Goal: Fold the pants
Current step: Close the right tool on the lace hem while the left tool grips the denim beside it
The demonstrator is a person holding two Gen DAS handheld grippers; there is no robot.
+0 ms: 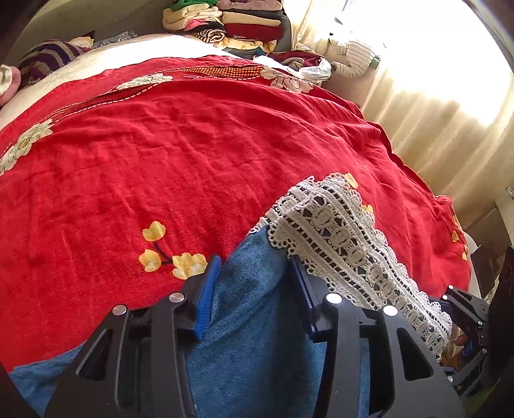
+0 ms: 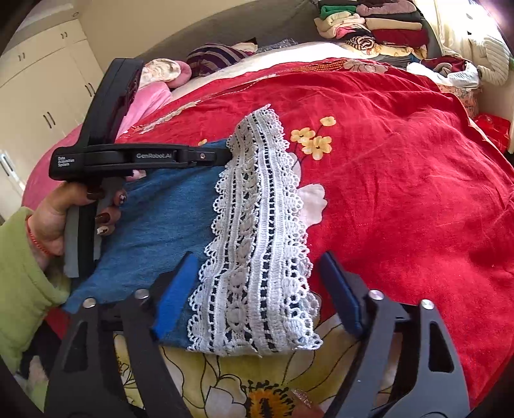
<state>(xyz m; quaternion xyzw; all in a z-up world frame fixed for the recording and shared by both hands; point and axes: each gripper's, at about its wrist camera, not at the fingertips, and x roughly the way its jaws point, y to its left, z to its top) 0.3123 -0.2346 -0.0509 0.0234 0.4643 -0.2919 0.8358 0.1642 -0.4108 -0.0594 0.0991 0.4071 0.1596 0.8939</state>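
You're in a home bedroom — a bed under a red floral bedspread point(image 1: 192, 144), folded clothes stacked point(image 2: 379, 29) at upper right, cream wardrobe doors point(image 2: 41, 80) upper left, sunlit cream curtains point(image 1: 433, 106) at right.

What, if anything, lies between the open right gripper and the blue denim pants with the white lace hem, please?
Nothing visible does. The right gripper is open astride the white lace hem of the blue denim pants on the red flowered bedspread; no other item lies between its blue pads and the fabric.

blue denim pants point(image 2: 160, 218), white lace hem point(image 2: 257, 244), flat on bed.
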